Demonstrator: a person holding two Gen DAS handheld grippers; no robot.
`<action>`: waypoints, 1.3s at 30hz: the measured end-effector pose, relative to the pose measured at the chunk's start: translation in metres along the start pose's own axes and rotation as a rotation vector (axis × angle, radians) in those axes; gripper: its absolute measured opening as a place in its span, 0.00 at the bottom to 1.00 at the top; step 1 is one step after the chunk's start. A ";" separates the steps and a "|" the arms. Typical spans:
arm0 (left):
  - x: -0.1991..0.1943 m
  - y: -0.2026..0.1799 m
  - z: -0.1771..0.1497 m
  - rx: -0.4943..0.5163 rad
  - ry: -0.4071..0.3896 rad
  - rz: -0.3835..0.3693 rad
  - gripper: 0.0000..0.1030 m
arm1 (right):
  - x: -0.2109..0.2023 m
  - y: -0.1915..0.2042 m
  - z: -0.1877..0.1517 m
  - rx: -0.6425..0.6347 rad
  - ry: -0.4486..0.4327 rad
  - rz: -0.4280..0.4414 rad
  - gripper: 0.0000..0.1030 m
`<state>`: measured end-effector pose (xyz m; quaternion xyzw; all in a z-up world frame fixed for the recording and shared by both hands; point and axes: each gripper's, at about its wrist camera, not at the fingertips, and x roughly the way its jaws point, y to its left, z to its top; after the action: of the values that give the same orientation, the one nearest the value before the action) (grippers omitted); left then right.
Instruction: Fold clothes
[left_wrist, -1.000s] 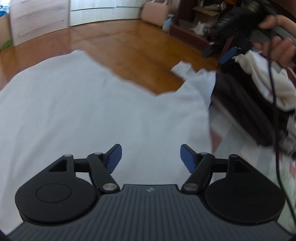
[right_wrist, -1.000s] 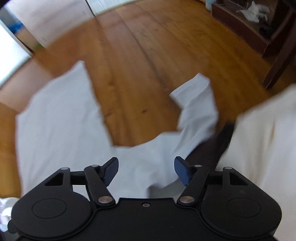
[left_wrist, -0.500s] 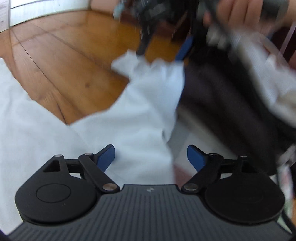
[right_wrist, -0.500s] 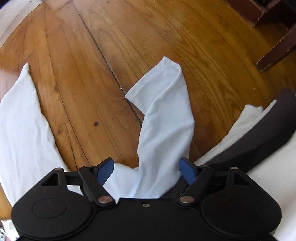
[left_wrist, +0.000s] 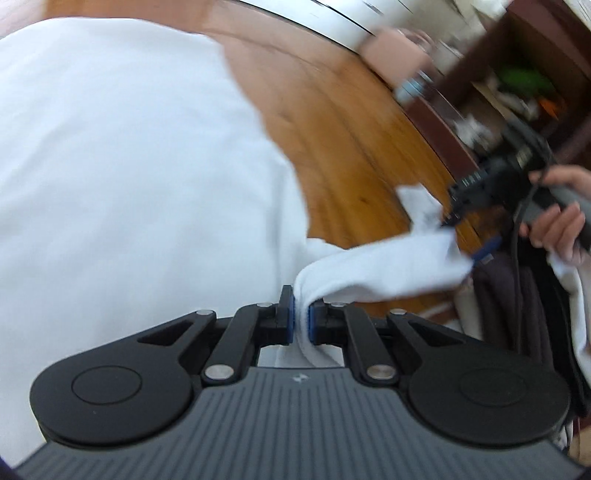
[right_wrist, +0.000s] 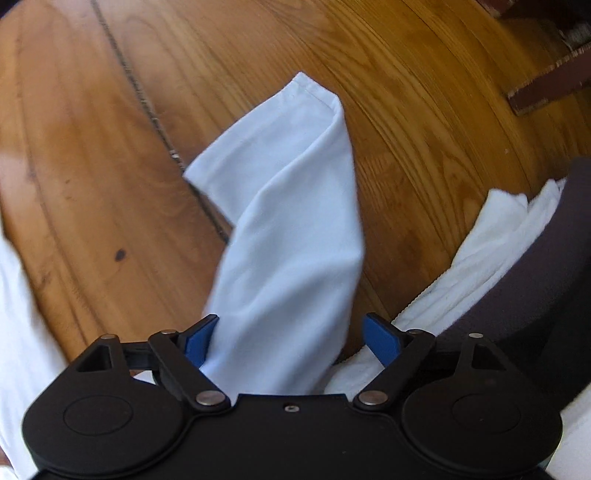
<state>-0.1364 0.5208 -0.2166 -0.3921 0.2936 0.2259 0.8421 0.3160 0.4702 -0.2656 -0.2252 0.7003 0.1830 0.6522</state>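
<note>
White cotton T-shirt (left_wrist: 122, 177) is lying spread over the warm brown plank floor (left_wrist: 354, 122), filling the left and near part of the left wrist view, which is blurred. Close at the bottom centre, the left gripper (left_wrist: 302, 321) is clenching a bunched ridge of that cloth between its blue pads, its jaws having just been closing onto it; the pinch sits where the body of the shirt narrows into the short sleeve (left_wrist: 388, 266), probably so that the sleeve can be drawn over the body as a first fold. The sleeve is running rightward toward the right gripper (left_wrist: 476, 236), which a person's hand (left_wrist: 554, 218) is holding above it, near a dark garment (left_wrist: 506, 295) at the right edge; a dark wooden shelf unit (left_wrist: 517, 92) is standing at the far right. In the right wrist view the right gripper (right_wrist: 290, 336) is pointing down at the floor (right_wrist: 424, 92) with its jaws spread wide, having just been opening further; the white sleeve (right_wrist: 288, 206) is rising between them toward the far side, hem up, brushing the left pad but not being squeezed. I judge this gripper is poised to close on the sleeve. A pile of white cloth (right_wrist: 491, 236) and a dark grey garment (right_wrist: 546, 266) are waiting at the right.
</note>
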 end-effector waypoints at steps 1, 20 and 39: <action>-0.003 0.005 -0.002 -0.017 -0.002 0.001 0.07 | 0.001 0.000 0.001 0.021 -0.008 -0.002 0.88; -0.011 0.008 0.000 -0.025 -0.051 -0.048 0.07 | -0.085 0.045 -0.037 -0.311 -0.779 0.061 0.14; -0.003 -0.024 -0.004 0.140 0.067 -0.246 0.63 | -0.105 -0.052 -0.011 -0.027 -0.613 -0.023 0.56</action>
<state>-0.1247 0.5029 -0.2042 -0.3728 0.2863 0.0866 0.8784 0.3402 0.4292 -0.1582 -0.1761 0.4660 0.2444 0.8319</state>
